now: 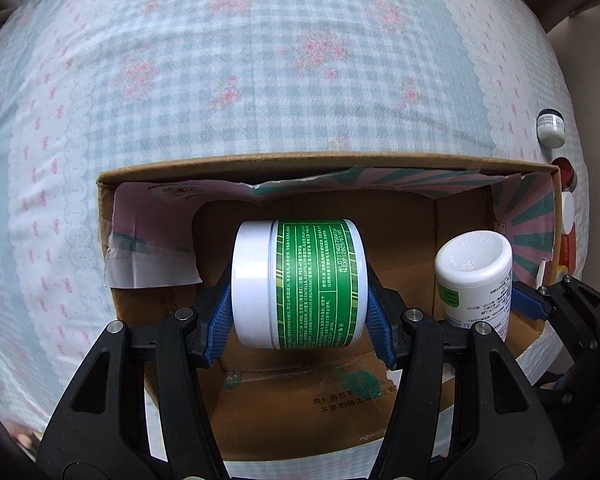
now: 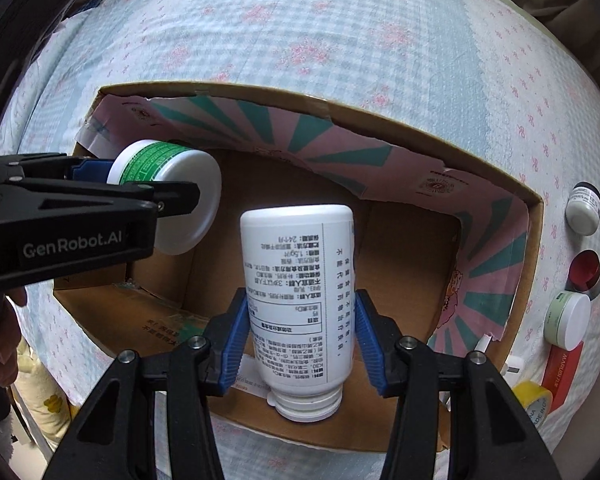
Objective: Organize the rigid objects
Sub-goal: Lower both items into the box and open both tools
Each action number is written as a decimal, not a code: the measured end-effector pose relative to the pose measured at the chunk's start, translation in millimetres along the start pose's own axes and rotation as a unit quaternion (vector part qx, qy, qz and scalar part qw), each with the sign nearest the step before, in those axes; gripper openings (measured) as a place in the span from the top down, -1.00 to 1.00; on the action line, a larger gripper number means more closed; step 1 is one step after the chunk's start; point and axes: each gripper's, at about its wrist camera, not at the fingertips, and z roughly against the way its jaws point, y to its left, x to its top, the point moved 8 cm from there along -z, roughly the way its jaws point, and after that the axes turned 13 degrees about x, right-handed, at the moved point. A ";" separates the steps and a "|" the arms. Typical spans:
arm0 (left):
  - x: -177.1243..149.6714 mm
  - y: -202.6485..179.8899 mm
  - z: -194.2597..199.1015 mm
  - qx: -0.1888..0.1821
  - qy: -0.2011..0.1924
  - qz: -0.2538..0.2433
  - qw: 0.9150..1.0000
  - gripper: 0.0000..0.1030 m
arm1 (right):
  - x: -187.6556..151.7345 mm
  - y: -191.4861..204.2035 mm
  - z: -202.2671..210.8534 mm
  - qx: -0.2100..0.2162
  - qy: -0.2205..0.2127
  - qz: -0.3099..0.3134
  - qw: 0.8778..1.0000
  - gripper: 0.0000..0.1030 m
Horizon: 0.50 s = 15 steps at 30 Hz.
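Note:
My left gripper (image 1: 300,316) is shut on a green-labelled jar (image 1: 300,284) with a white lid, held on its side over the open cardboard box (image 1: 300,162). It also shows in the right wrist view (image 2: 164,184). My right gripper (image 2: 300,344) is shut on a white bottle (image 2: 300,280), held cap down inside the same box (image 2: 534,216). The bottle (image 1: 476,280) appears at the box's right side in the left wrist view.
The box lies on a blue checked bedspread (image 2: 300,40) with pink flowers. Right of the box lie a small white jar (image 2: 584,208), a red-capped jar (image 2: 586,270), a pale green jar (image 2: 568,320), a red item (image 2: 562,368) and yellow tape (image 2: 534,404).

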 end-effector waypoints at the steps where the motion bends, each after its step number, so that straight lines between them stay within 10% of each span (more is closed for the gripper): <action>1: 1.4 0.7 2.6 -0.001 -0.002 0.001 1.000 -0.11 | 0.9 -0.2 -1.5 -0.003 0.000 0.004 1.000 0.09; 2: 3.5 2.2 6.3 0.000 -0.006 0.003 1.000 -0.26 | 0.8 -1.4 -2.6 -0.004 -0.002 0.006 1.000 0.08; 3: 5.1 3.8 10.6 0.002 -0.011 0.002 1.000 -0.83 | -0.2 -4.0 -3.8 -0.011 0.000 0.005 1.000 -0.14; 5: 6.8 5.8 18.8 0.004 -0.025 -0.001 1.000 -0.99 | -2.5 -9.3 -5.2 -0.027 0.001 -0.001 1.000 -0.97; 15: -4.1 30.2 34.7 0.024 -0.027 0.012 0.999 -0.99 | -15.8 -1.0 14.1 -0.019 -0.023 0.019 0.999 -1.00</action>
